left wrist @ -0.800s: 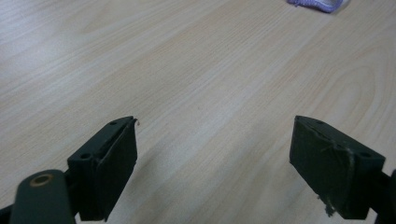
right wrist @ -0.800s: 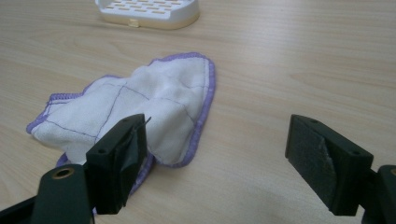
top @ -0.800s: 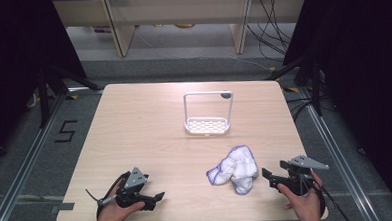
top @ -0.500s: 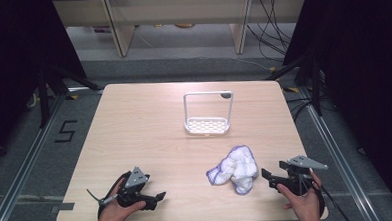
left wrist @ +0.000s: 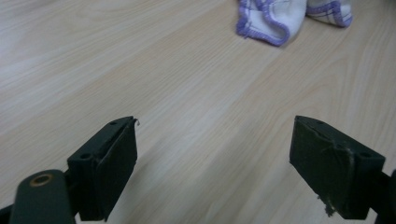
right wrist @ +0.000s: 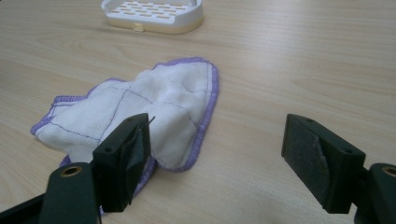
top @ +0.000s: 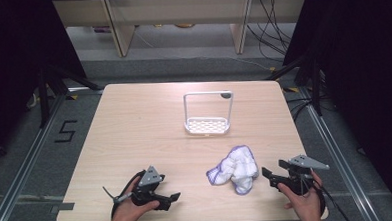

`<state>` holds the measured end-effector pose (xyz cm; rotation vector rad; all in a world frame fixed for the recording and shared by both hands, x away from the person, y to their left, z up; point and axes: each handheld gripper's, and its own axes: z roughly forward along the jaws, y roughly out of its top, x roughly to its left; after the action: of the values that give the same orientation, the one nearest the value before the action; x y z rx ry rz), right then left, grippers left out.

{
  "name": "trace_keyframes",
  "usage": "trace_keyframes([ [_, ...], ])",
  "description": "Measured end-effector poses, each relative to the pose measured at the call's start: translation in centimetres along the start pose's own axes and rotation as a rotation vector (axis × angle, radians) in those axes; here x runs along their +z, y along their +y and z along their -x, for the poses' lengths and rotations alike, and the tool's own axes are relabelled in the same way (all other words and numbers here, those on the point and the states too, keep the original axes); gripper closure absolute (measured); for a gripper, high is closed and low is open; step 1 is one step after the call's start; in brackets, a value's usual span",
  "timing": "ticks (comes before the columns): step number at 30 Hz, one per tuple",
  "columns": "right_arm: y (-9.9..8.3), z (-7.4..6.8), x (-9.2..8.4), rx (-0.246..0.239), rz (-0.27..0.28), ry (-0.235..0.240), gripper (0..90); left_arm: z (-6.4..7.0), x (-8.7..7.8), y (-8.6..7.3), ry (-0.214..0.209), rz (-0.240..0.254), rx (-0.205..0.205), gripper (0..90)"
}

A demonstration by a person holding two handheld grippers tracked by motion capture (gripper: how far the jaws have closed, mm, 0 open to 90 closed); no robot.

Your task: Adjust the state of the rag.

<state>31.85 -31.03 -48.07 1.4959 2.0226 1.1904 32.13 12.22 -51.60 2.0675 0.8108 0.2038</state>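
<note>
A crumpled white cloth with purple edging (top: 235,169) lies on the wooden table (top: 135,133) near its front right. My right gripper (top: 267,174) rests just right of it, pointing left at it, jaws open and empty. In the right gripper view the cloth (right wrist: 154,102) lies close ahead of the left jaw, and my right gripper (right wrist: 215,119) holds nothing. My left gripper (top: 174,197) sits at the front left, pointing right, also open. The left gripper view has my left gripper (left wrist: 215,126) over bare wood, with the cloth (left wrist: 280,18) farther off.
A white slotted dish with a tall wire frame (top: 207,125) stands upright at the table's middle, behind the cloth; its base (right wrist: 154,14) is at the top of the right gripper view. Dark floor and metal rails surround the table.
</note>
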Motion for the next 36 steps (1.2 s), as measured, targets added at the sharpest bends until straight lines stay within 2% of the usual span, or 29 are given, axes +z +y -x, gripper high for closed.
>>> trace_keyframes([
  [1, 0.0, 0.0, 0.1, -0.003, 0.013, 0.004, 25.0, 0.4, 0.5, 0.2, -0.006, 0.008, -0.002, 14.9],
  [2, 0.0, 0.4, 0.2, -0.043, 0.030, -0.001, 25.5, 0.8, 1.1, 0.7, -0.015, -0.009, 0.033, 14.9],
  [3, 0.0, 0.4, 0.1, -0.053, 0.030, -0.011, 25.6, 0.8, 1.1, 0.7, -0.015, -0.009, 0.033, 14.9],
  [4, 0.0, -0.1, -0.2, 0.012, 0.014, 0.005, 25.5, 1.5, 2.1, 1.3, -0.034, 0.005, 0.027, 14.9],
  [5, 0.1, 0.0, -0.1, -0.006, 0.023, 0.006, 25.6, 1.8, 2.6, 1.5, -0.043, -0.001, 0.037, 15.0],
  [7, 0.0, 0.0, -0.1, -0.002, 0.020, 0.006, 25.6, 2.5, 3.4, 1.9, -0.061, -0.006, 0.054, 15.2],
  [8, 0.0, 0.1, -0.1, -0.010, 0.023, 0.004, 25.6, 2.7, 3.8, 2.2, -0.078, -0.010, 0.078, 15.4],
  [9, 0.0, 0.2, 0.0, -0.021, 0.026, 0.005, 25.6, 2.7, 3.8, 2.2, -0.078, -0.010, 0.078, 15.9],
  [11, 0.0, 0.1, 0.0, -0.012, 0.024, 0.007, 25.7, 3.5, 4.6, 2.9, -0.090, -0.017, 0.093, 17.6],
  [12, 0.0, 0.2, 0.0, -0.015, 0.024, 0.008, 25.9, 3.6, 4.9, 3.1, -0.100, -0.023, 0.096, 21.0],
  [13, 0.0, 0.4, 0.1, -0.044, 0.034, 0.011, 26.6, 3.7, 5.1, 3.5, -0.105, -0.033, 0.111, 25.4],
  [14, 0.0, 0.4, 0.1, -0.047, 0.033, 0.022, 27.2, 3.8, 5.4, 3.8, -0.108, -0.028, 0.107, 27.0],
  [15, 0.0, 0.4, 0.2, -0.045, 0.037, 0.024, 27.2, 3.9, 5.7, 4.0, -0.103, -0.021, 0.106, 27.5],
  [17, 0.0, 0.5, 0.1, -0.048, 0.034, -0.004, 27.2, 4.0, 6.1, 4.6, -0.096, -0.018, 0.125, 32.4],
  [19, 0.0, 0.5, 0.1, -0.037, 0.033, -0.002, 27.2, 4.0, 6.4, 4.9, -0.099, -0.020, 0.132, 33.8],
  [20, 0.0, 0.4, 0.1, -0.028, 0.045, 0.014, 27.2, 4.2, 6.7, 5.1, -0.103, -0.024, 0.126, 35.8],
  [21, 0.0, 0.6, 0.0, -0.055, 0.041, -0.006, 27.2, 4.2, 7.3, 5.4, -0.104, -0.033, 0.140, 37.4],
  [22, -0.1, 0.4, 0.0, -0.018, 0.029, 0.002, 27.2, 4.2, 7.3, 5.4, -0.104, -0.033, 0.140, 38.2],
  [24, -0.1, 0.3, 0.0, -0.013, 0.026, 0.010, 27.2, 4.2, 7.9, 5.7, -0.102, -0.047, 0.154, 40.6],
  [25, 0.0, 0.6, 0.1, -0.049, 0.034, 0.001, 27.2, 4.4, 8.2, 5.8, -0.105, -0.043, 0.152, 41.8],
  [27, 0.0, 0.6, 0.2, -0.049, 0.041, 0.012, 27.2, 4.4, 8.8, 6.1, -0.093, -0.057, 0.187, 44.4],
  [28, -0.1, 0.3, -0.1, -0.004, 0.015, 0.010, 27.2, 4.7, 9.3, 6.2, -0.104, -0.051, 0.179, 46.6],
  [29, -0.1, 0.3, -0.1, -0.004, 0.015, 0.010, 27.2, 4.7, 9.3, 6.2, -0.104, -0.051, 0.179, 48.6],
  [30, -0.1, 0.3, 0.0, -0.005, 0.020, 0.009, 27.2, 4.8, 9.7, 6.4, -0.093, -0.074, 0.215, 49.6],
  [32, -0.1, 0.3, 0.0, -0.003, 0.016, 0.009, 27.2, 4.9, 9.9, 6.5, -0.079, -0.060, 0.210, 51.7],
  [33, -0.1, 0.3, 0.0, -0.002, 0.018, 0.011, 27.2, 4.8, 9.9, 6.6, -0.081, -0.073, 0.236, 55.1],
  [34, 0.0, 0.7, 0.0, -0.057, 0.026, -0.004, 27.2, 4.7, 10.0, 6.8, -0.076, -0.078, 0.244, 59.7],
  [36, 0.0, 0.7, 0.0, -0.055, 0.028, -0.001, 27.1, 4.6, 10.1, 6.9, -0.077, -0.071, 0.252, 64.2],
])
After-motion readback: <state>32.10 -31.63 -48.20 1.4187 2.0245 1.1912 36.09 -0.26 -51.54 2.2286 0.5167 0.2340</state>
